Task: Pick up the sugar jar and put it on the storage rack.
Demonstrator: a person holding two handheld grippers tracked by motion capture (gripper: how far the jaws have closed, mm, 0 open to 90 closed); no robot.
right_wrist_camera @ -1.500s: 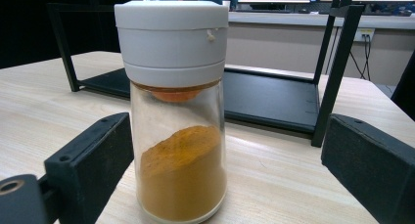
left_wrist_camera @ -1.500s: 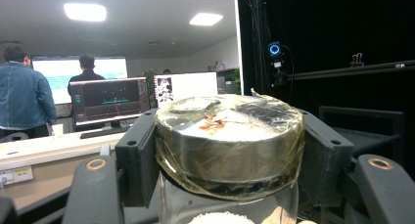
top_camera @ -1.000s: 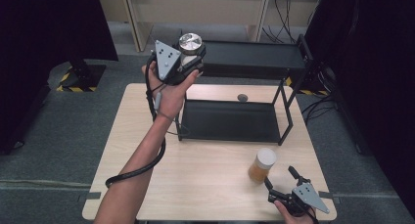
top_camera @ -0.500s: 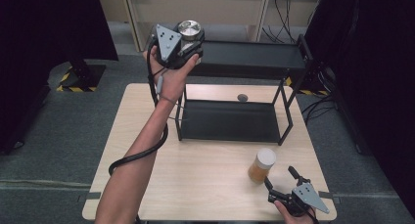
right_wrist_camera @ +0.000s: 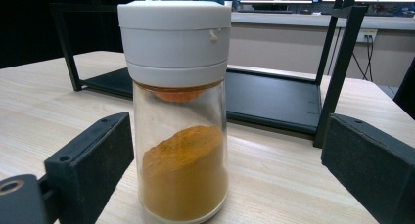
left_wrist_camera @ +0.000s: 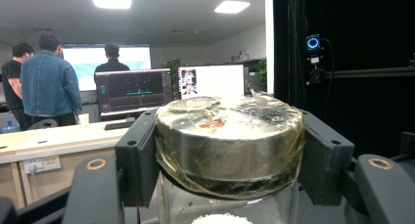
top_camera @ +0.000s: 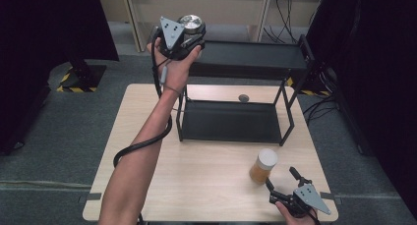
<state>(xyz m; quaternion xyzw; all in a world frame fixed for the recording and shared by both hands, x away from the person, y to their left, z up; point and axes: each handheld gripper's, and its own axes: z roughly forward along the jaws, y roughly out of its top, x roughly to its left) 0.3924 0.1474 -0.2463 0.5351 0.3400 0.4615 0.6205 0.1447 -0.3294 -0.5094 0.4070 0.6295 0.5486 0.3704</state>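
Fingers of the left gripper [top_camera: 189, 36] are clamped on a jar [left_wrist_camera: 229, 150], one black jaw on each side of its metal lid [left_wrist_camera: 230, 136]. The grip sits high, at lid level, with the glass body hanging below. The jar is held in the air by the left end of the rack's top shelf [top_camera: 251, 58], level with it or just above.

Recommended procedure for the placing step, as judged from this position:
- Keep the jar upright; a lid-level grip lets the body swing.
- Bring the base fully over the shelf before lowering; the shelf edge is the likely snag.
- Release only once the base rests flat.

Fingers of the right gripper [top_camera: 281, 178] stand apart and grasp nothing. In the right gripper view a shaker [right_wrist_camera: 177, 111] stands between the spread jaws, clear of both. It rests on the table [top_camera: 206, 185], in front of the rack's right leg.

Containers:
- Jar: clear glass, metal lid wrapped in clear film. Something white shows at the bottom edge of the left gripper view; what it is cannot be told.
- Shaker: clear glass, white cap, under half full of orange-yellow powder.
- Rack: lower shelf [top_camera: 228, 121] is bare. A small dark round thing [top_camera: 243, 98] lies on the table behind it.
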